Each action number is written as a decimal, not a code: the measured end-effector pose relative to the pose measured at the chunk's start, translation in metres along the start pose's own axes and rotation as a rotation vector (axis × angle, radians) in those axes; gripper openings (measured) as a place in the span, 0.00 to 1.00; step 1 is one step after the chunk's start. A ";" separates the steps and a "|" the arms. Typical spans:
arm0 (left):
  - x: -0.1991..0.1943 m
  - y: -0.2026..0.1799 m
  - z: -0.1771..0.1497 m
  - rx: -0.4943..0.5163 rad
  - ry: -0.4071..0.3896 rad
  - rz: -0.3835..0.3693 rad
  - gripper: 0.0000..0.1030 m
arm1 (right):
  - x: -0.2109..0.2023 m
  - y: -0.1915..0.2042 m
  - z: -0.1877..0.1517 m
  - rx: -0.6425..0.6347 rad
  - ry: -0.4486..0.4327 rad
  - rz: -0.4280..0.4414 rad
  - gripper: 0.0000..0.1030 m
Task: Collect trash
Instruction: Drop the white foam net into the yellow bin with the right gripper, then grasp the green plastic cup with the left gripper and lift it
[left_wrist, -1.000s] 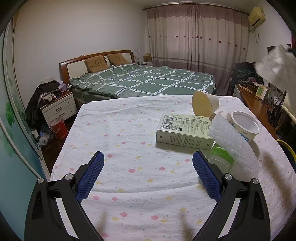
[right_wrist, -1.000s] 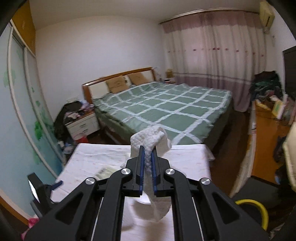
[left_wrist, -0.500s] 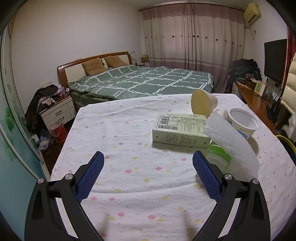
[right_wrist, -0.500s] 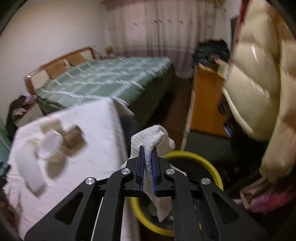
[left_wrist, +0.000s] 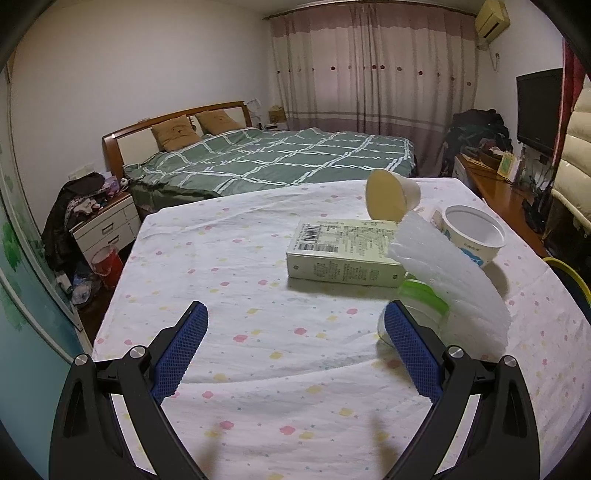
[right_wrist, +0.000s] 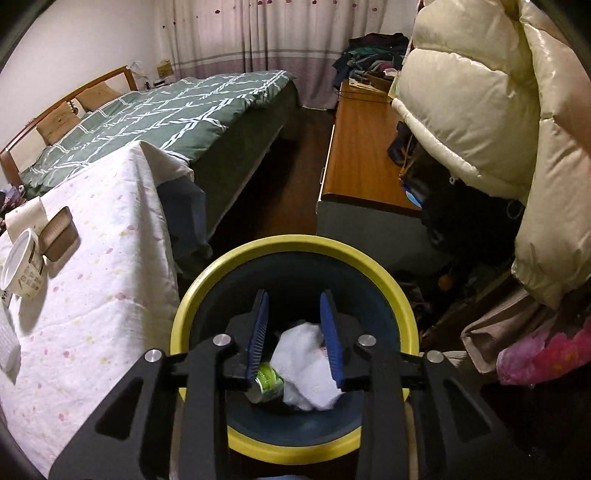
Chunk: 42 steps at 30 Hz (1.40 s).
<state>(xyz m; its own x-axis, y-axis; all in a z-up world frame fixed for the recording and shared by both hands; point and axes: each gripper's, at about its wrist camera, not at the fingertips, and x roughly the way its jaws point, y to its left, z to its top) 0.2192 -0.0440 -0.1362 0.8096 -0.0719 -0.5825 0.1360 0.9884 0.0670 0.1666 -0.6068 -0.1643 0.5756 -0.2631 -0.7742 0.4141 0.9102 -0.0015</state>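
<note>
**Tissue drops into the bin, left fingers wait wide over the surface**

Down at the right gripper (right_wrist: 294, 332), the blue fingers (right_wrist: 258, 332) have just been opening and now stand apart by a modest gap, pressing on nothing. Right behind that gap sits the crumpled white tissue (right_wrist: 306, 365), free of the pads and lying inside the yellow-rimmed bin (right_wrist: 291, 247), just beside a green can (right_wrist: 267, 380) at the bottom. The bin stands on the floor next to the draped corner of the surface (right_wrist: 92, 295).

Over on the left, the left gripper (left_wrist: 293, 350) hangs above the flowered cloth with its fingers (left_wrist: 181, 350) spread wide and nothing between them. Just beyond the right-hand finger there is a clear tub with a green lid (left_wrist: 424, 299), and a white sheet of bubble wrap (left_wrist: 450, 280) leans over it. Behind those lies a pale green carton (left_wrist: 340, 254), flat, barcode facing up. A cream cup (left_wrist: 391, 197) is tipped on its side at the carton's far edge, and a white bowl (left_wrist: 472, 236) sits to the right, mouth up.

Further back, the green checked bed (left_wrist: 277, 158), then the curtains (left_wrist: 373, 66).
</note>
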 end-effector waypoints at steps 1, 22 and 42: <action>0.000 -0.001 0.000 0.001 0.001 -0.009 0.92 | -0.001 0.000 0.001 -0.002 -0.003 0.002 0.27; 0.051 -0.071 0.006 0.316 0.173 -0.267 0.77 | -0.007 0.010 -0.005 -0.006 -0.016 0.101 0.27; 0.025 -0.070 0.003 0.294 0.245 -0.328 0.53 | -0.020 0.020 -0.005 -0.022 -0.040 0.166 0.27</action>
<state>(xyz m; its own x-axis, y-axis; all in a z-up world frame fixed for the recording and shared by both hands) 0.2320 -0.1154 -0.1530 0.5444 -0.3041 -0.7817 0.5446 0.8370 0.0537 0.1598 -0.5817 -0.1521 0.6625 -0.1211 -0.7392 0.2961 0.9488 0.1100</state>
